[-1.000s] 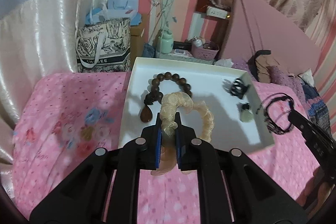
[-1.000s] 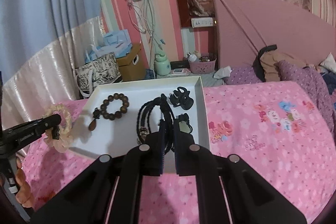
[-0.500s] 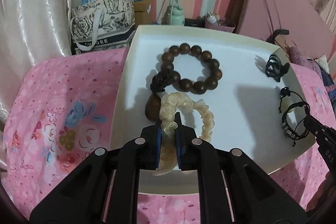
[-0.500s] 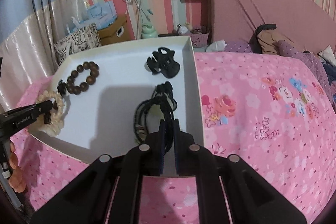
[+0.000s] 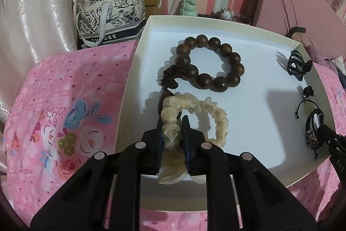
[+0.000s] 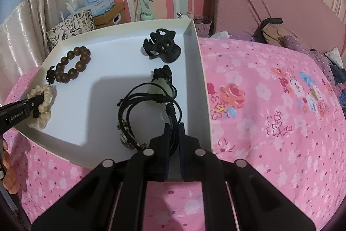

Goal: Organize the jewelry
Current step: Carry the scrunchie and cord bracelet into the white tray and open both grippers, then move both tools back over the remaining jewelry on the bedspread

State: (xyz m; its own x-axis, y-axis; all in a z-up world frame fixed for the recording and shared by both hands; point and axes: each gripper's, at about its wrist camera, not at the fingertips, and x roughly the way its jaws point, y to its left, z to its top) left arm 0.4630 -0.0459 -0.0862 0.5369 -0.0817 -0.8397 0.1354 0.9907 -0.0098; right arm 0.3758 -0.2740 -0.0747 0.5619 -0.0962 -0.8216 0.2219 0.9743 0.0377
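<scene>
On the pink floral bed, a shallow white cardboard tray is being filled: the placing step is judged in hand. Ahead of the left hand-held gripper, whose jaws have just been easing apart, the cream ruffled fabric scrunchie lies between them. The right hand-held gripper is pinched on the black cord bracelet bundle; release is called for next

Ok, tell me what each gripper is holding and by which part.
Left gripper, jaws just opening: cream scrunchie between them, by its near loop. Right gripper: shut on the black cord bracelets, by their near side.
</scene>
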